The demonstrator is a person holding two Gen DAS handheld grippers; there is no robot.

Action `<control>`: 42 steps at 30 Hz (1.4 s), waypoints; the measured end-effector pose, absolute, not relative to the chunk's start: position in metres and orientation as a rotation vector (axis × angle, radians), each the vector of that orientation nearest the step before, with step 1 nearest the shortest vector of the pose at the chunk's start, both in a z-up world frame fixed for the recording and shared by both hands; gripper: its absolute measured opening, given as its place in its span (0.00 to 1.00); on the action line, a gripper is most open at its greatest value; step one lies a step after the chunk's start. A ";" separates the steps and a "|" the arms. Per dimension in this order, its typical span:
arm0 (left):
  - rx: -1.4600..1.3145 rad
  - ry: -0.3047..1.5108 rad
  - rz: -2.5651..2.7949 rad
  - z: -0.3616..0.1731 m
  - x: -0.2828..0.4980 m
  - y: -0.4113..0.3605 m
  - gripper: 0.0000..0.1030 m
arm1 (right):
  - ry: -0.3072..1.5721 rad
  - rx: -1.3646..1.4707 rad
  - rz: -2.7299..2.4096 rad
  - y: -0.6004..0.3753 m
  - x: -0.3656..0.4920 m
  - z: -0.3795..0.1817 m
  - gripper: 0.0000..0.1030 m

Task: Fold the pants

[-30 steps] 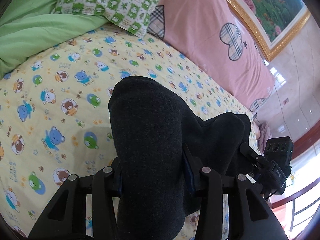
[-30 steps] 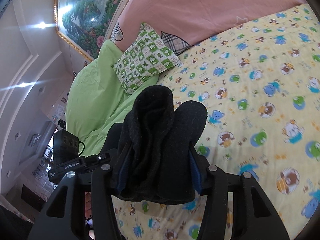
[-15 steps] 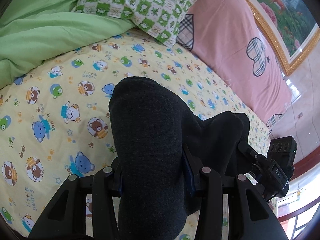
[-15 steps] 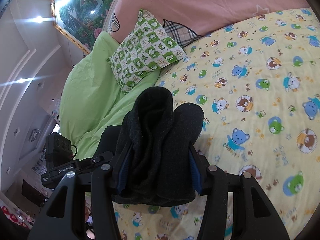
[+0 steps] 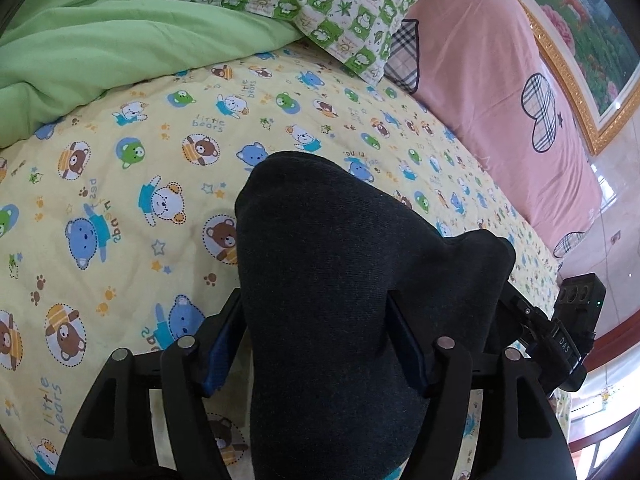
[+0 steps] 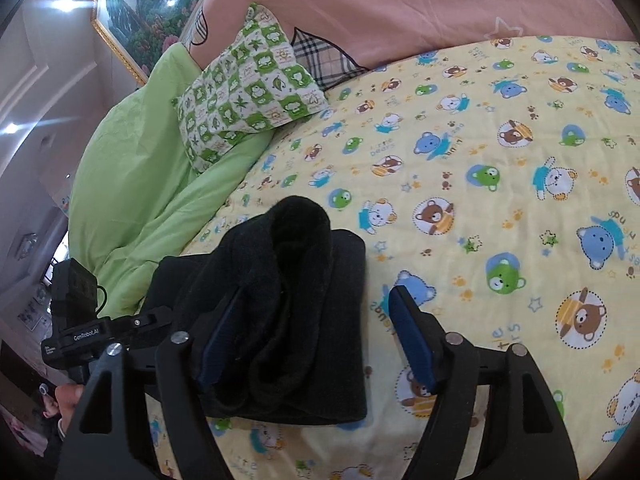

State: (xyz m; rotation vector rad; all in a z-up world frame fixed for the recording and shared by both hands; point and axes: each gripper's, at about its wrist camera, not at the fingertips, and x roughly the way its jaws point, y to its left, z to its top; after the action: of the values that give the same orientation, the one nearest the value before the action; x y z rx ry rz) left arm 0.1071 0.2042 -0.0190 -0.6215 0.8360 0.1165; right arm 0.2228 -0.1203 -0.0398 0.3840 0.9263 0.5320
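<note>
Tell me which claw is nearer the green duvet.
Left. The left claw, opening around the pants, sits beside the green duvet; the right claw, also opening around them, is further out over the bear sheet.

A bed (image 6: 500, 128) in a bear-print sheet carries dark pants (image 6: 304, 320), a green quilt (image 6: 132, 184) and a checked pillow (image 6: 248, 88).

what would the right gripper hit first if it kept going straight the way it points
Most likely the dark pants lying between the opening right gripper, then the bear-print bedsheet beneath; depth is unclear.
</note>
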 end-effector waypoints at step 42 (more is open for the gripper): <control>-0.253 0.865 0.352 0.003 -0.006 0.112 0.80 | 0.721 0.006 0.559 -0.076 0.086 0.007 0.85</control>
State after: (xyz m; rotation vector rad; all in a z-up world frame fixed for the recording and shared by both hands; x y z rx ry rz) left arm -0.0059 0.1116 0.0028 -0.2532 0.8653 0.3525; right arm 0.0864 -0.0756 0.0066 0.0059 0.7208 0.5590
